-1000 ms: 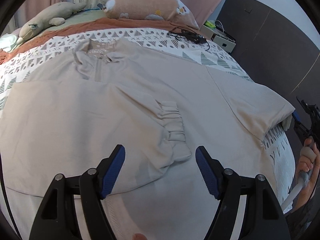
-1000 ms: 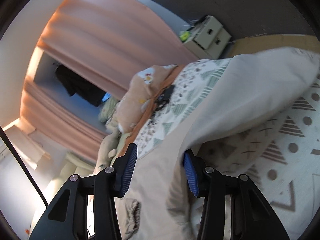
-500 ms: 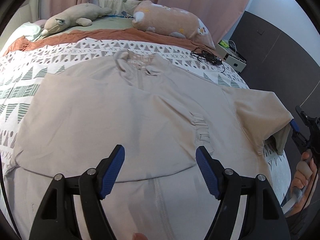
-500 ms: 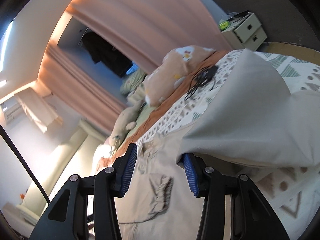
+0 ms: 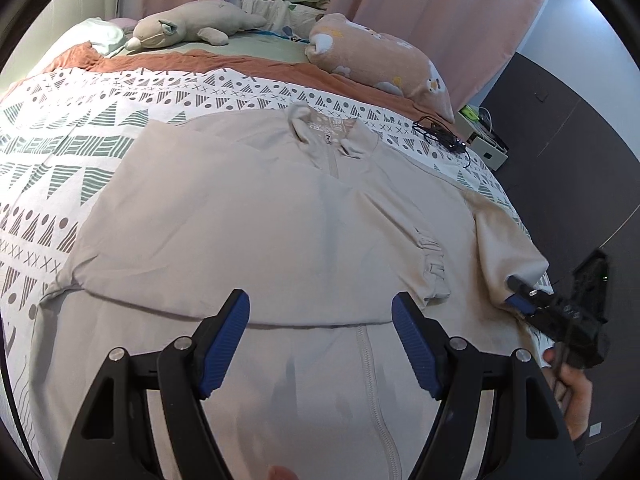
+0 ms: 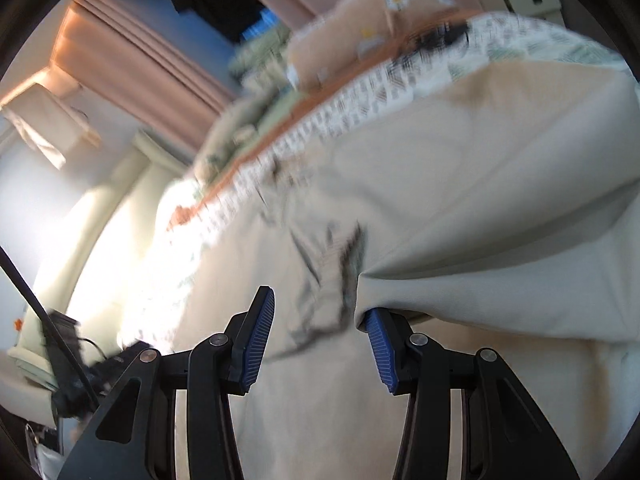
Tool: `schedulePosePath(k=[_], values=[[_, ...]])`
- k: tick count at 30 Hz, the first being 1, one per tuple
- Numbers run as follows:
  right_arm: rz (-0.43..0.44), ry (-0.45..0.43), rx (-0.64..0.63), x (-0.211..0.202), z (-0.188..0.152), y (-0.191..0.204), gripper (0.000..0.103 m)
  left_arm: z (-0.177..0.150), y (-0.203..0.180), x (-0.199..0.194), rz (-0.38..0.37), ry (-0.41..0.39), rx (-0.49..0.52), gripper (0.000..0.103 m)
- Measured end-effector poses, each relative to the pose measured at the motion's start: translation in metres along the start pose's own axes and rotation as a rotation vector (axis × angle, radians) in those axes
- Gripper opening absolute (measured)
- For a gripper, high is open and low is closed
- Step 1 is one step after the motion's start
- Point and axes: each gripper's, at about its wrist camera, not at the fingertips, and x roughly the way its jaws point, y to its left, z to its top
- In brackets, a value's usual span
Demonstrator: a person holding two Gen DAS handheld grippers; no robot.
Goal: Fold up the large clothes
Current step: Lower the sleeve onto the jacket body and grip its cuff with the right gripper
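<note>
The left tool (image 5: 320,336) is hovering wide open just above the lower front of a beige jacket (image 5: 280,232), gripping nothing. The jacket is lying spread flat, front up, on a patterned bed (image 5: 60,152), one cuff (image 5: 434,264) folded across the chest. At the jacket's right edge, the right tool (image 5: 520,292) is reaching under the other sleeve (image 5: 504,240). In its own blurred view the right tool (image 6: 320,332) is standing apart, sleeve cloth (image 6: 500,272) draped over one finger; whether it is gripping the cloth cannot be told. Farther off, a pink pillow (image 5: 380,64) and a plush toy (image 5: 192,28) are resting before curtains (image 5: 440,12).
</note>
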Motion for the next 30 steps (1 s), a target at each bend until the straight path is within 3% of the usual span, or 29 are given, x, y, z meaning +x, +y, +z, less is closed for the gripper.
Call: schedulePosePath(k=[4,6,7,13,18,22,26,30], values=[[-0.022,0.047,0.084,0.008,0.004,-0.017,0.045,-0.004,0.003,-0.006,-0.010,0.000,0.000,0.074],[-0.018,0.012,0.120,-0.008,0.010,-0.029,0.063,-0.006,0.004,-0.008,-0.013,-0.001,0.000,0.074],[-0.014,-0.004,0.128,-0.015,0.009,-0.031,0.079,-0.006,0.003,-0.009,-0.016,-0.002,0.000,0.074],[0.042,-0.125,0.261,-0.073,0.004,-0.074,0.081,-0.008,-0.007,-0.005,-0.031,0.003,0.010,0.074],[-0.071,-0.240,0.370,-0.118,0.006,-0.124,0.080,-0.009,-0.021,0.006,-0.040,0.012,0.034,0.074],[-0.221,-0.287,0.433,-0.146,0.017,-0.161,0.080,-0.010,-0.035,0.018,-0.040,0.022,0.055,0.074],[-0.374,-0.308,0.404,-0.164,0.038,-0.181,0.080,-0.011,-0.047,0.034,-0.044,0.042,0.071,0.074],[-0.503,-0.280,0.357,-0.155,0.055,-0.183,0.080,-0.012,-0.059,0.049,-0.039,0.060,0.088,0.074]])
